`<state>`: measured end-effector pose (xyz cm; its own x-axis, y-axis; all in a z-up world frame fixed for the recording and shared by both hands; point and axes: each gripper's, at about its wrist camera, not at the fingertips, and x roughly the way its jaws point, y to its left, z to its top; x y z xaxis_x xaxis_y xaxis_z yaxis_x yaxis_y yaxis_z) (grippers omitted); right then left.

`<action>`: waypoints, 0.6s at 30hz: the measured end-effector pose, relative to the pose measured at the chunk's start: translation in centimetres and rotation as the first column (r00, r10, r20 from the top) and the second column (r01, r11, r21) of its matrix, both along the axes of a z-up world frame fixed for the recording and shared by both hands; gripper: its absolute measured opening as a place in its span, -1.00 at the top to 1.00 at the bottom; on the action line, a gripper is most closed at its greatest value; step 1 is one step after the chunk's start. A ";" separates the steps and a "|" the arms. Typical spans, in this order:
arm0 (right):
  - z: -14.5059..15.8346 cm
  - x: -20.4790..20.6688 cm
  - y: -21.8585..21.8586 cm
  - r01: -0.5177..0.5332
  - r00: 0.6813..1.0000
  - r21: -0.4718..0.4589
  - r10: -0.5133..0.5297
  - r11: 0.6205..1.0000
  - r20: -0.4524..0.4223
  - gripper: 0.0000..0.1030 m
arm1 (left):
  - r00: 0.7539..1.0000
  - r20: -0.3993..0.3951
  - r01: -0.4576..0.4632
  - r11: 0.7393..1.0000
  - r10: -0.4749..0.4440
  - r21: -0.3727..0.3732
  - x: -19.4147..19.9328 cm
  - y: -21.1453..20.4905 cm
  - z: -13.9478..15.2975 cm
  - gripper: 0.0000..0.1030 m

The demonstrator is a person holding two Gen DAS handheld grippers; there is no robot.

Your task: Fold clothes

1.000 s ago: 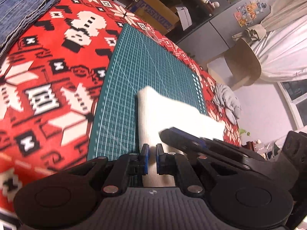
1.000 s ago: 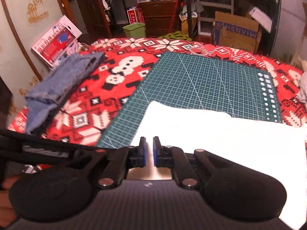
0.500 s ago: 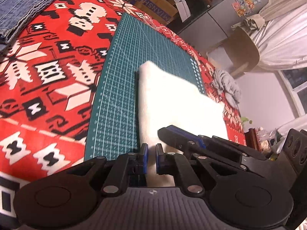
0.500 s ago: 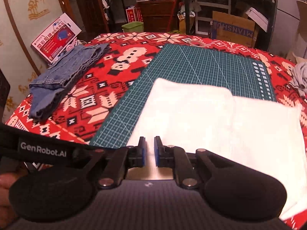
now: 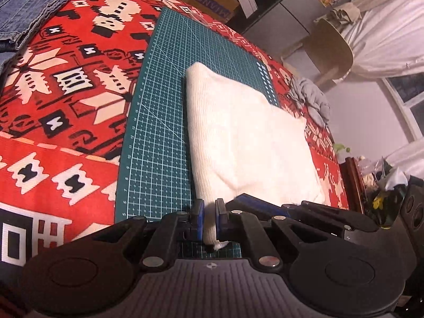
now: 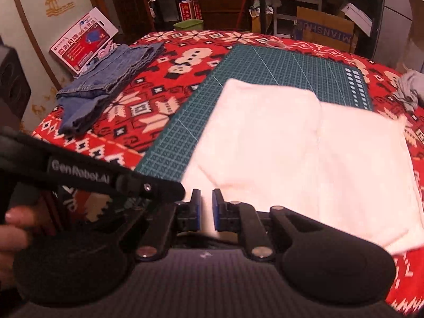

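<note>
Red patterned tablecloth (image 6: 164, 98) carries a green cutting mat (image 5: 159, 143), folded jeans (image 6: 106, 79), perhaps a grey garment (image 5: 312, 100).

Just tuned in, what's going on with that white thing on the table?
A person holds both hand-held grippers, folding clothes. The left hand-held gripper and right hand-held gripper each pinch the near edge of the white knit garment, which lies partly folded on the green cutting mat. Folded blue jeans sit aside on the red patterned cloth.

Both hand-held grippers (image 5: 209, 209) (image 6: 205, 206) clamped, side by side.
</note>
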<state>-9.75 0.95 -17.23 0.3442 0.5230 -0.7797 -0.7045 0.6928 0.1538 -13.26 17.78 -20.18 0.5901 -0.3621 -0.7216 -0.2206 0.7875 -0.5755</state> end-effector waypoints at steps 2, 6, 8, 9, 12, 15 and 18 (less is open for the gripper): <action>0.1 -0.1 -0.4 0.003 1.000 0.002 -0.003 1.000 -0.008 0.81 | 1.000 0.002 0.010 1.000 -0.010 0.017 -0.2 -0.3 0.1 0.85; -0.1 -0.6 -0.9 -0.001 1.000 0.005 0.001 1.000 -0.009 0.81 | 0.999 0.005 0.033 0.998 -0.033 0.053 -0.5 -0.9 0.4 0.85; -0.3 -0.7 -1.1 -0.001 1.000 0.007 0.001 1.000 -0.003 0.81 | 0.999 -0.001 0.047 0.995 -0.047 0.090 -0.7 -1.5 0.4 0.83; -0.3 -0.8 -1.2 -0.002 1.000 0.009 0.002 1.000 0.000 0.81 | 0.999 -0.003 0.053 0.993 -0.053 0.106 -0.8 -1.7 0.4 0.83; 0.4 -0.9 -1.7 0.010 1.000 0.014 -0.011 1.000 0.018 0.80 | 0.998 0.012 0.054 0.992 -0.056 0.110 -1.0 -1.8 1.1 0.85; 1.2 -0.6 -2.8 0.040 0.997 0.024 -0.041 0.999 0.068 0.77 | 0.996 0.066 0.056 0.993 -0.063 0.105 -1.3 -1.9 2.4 0.85; 0.5 0.9 -3.9 0.091 0.994 0.000 -0.090 0.996 0.060 0.75 | 0.993 0.085 0.072 0.991 -0.082 0.114 -0.3 -2.7 2.8 0.85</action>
